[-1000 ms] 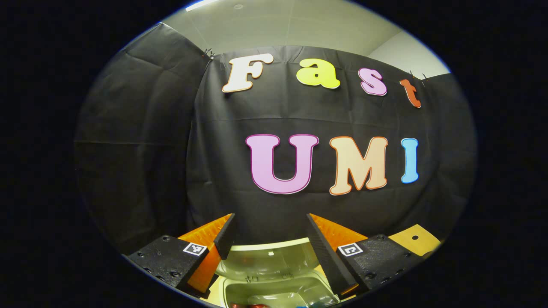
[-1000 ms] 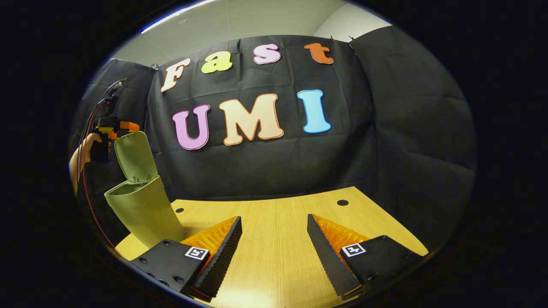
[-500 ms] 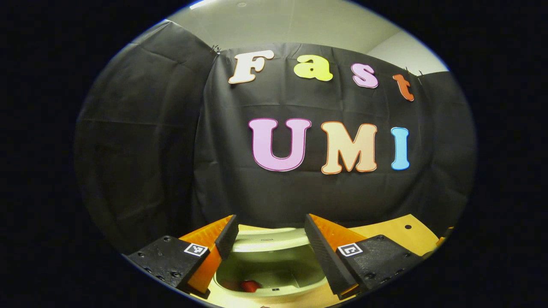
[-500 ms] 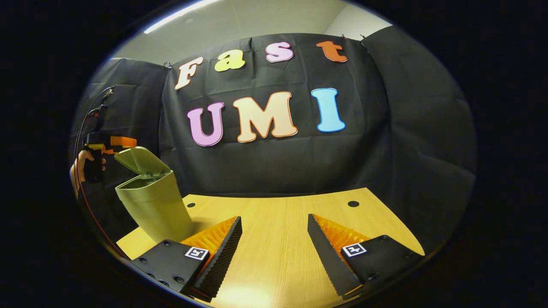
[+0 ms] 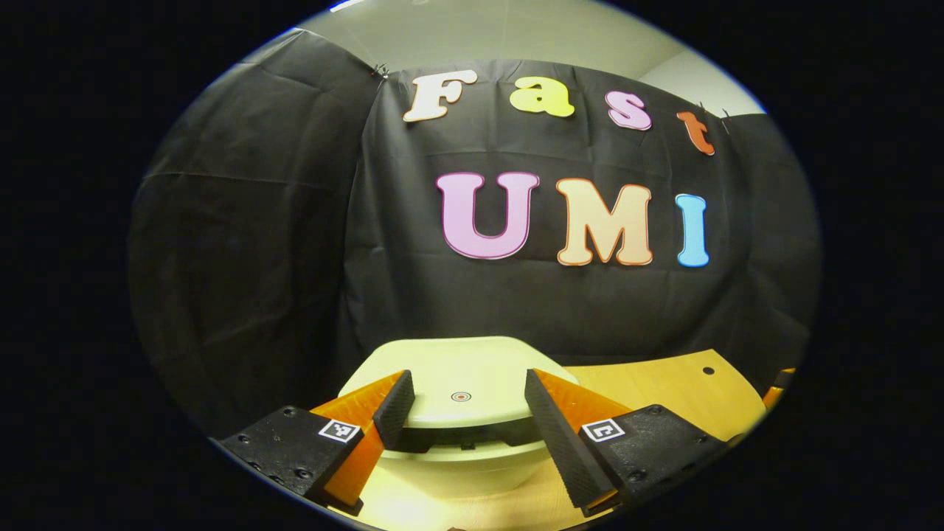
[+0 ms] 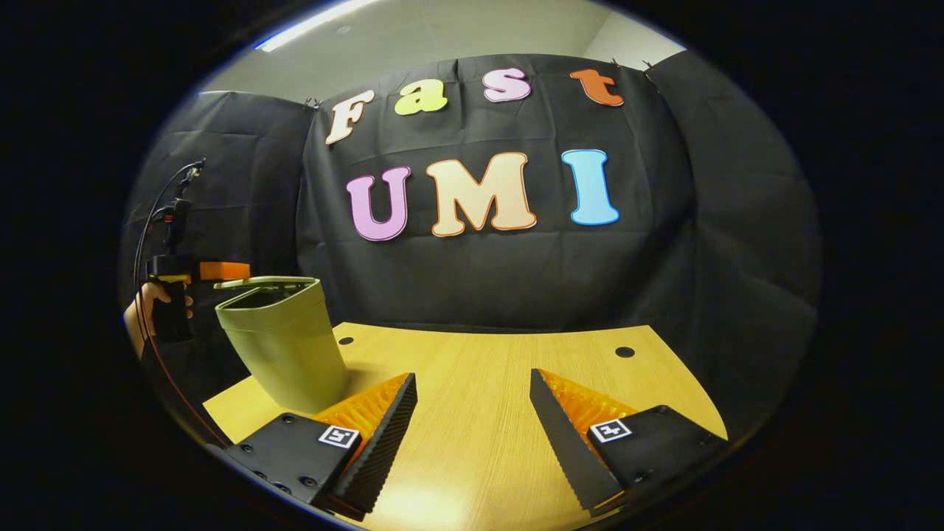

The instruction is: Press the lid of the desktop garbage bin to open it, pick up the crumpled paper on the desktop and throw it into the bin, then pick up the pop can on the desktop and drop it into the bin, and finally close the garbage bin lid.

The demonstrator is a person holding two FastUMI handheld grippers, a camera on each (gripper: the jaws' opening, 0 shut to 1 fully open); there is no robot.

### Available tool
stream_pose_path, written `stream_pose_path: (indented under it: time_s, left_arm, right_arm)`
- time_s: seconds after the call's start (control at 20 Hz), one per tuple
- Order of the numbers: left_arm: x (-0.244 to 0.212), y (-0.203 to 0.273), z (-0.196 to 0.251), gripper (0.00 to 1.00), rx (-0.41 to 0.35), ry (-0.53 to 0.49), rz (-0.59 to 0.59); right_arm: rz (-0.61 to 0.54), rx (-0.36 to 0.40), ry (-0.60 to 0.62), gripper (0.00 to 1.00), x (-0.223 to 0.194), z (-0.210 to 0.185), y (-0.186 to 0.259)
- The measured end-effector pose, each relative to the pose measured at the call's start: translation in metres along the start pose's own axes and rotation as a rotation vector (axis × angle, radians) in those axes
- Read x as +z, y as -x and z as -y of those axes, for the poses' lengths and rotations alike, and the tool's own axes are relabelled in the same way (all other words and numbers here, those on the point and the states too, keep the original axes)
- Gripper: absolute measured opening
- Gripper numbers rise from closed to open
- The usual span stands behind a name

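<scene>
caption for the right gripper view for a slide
Left gripper lowers the lid onto the green bin; right gripper open above the wooden desktop.

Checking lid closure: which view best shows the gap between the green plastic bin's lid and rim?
Right gripper view: the lid is side-on, nearly flat, still gapped above the bin. Left gripper view shows the lid top.

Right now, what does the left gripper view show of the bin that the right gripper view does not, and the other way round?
Left gripper view: the lid seen from close above, with a small red ring mark at its middle, between the open fingers of the left gripper.
Right gripper view: the bin from the side, its wall standing on the table, a gap under the nearly flat lid, and the hand behind it.
Both: bin, lid and table.
</scene>
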State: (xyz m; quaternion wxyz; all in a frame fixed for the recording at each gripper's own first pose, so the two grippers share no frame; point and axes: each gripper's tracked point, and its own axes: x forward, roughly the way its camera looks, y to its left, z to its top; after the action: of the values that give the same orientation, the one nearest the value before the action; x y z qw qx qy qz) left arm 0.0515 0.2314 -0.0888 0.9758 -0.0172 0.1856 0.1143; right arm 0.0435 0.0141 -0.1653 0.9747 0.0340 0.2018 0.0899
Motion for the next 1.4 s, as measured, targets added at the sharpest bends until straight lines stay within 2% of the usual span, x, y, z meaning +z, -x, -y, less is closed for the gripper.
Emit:
stream_pose_path:
  time_s: [0.2, 0.3, 0.55, 0.65, 0.8, 0.85, 0.95, 1.05, 1.15, 1.2, 1.4]
  left_arm:
    - [-0.027, -0.007, 0.001, 0.93, 0.011, -0.010, -0.056]
    - [-0.024, -0.006, 0.001, 0.93, 0.012, -0.014, -0.034]
    - [-0.038, -0.013, 0.005, 0.95, 0.013, -0.029, -0.065]
    - [-0.038, -0.011, 0.008, 0.94, -0.002, 0.003, -0.038]
    - [-0.026, -0.013, 0.009, 0.94, -0.040, -0.014, 0.048]
    - [-0.026, -0.013, 0.005, 0.94, -0.027, -0.032, 0.058]
    - [-0.007, -0.009, 0.009, 0.94, -0.025, -0.035, 0.157]
    - [0.027, 0.012, 0.038, 0.92, -0.107, -0.002, 0.283]
    - [0.043, 0.029, 0.073, 0.91, -0.194, 0.019, 0.342]
    - [0.044, 0.037, 0.090, 0.92, -0.217, 0.032, 0.347]
    - [0.052, 0.082, 0.166, 0.92, -0.265, 0.136, 0.364]
  right_arm:
    - [-0.010, -0.005, 0.004, 0.97, -0.003, 0.004, 0.002]
    - [-0.013, -0.007, 0.003, 0.97, -0.003, 0.005, 0.001]
    - [-0.023, -0.009, -0.001, 0.97, -0.006, 0.004, -0.004]
    - [-0.026, -0.006, -0.009, 0.97, -0.007, 0.000, -0.006]
    - [-0.026, -0.001, -0.018, 0.97, -0.002, -0.008, -0.010]
    - [-0.016, -0.016, -0.012, 0.95, 0.005, -0.008, -0.010]
    - [0.032, -0.056, -0.005, 0.97, 0.026, -0.007, -0.006]
    - [0.113, -0.101, 0.001, 0.97, 0.054, -0.006, 0.004]
    - [0.211, -0.130, 0.014, 0.94, 0.088, -0.003, 0.021]
    - [0.248, -0.121, 0.022, 0.97, 0.099, -0.004, 0.030]
    - [0.346, -0.061, 0.069, 0.98, 0.130, 0.017, 0.065]
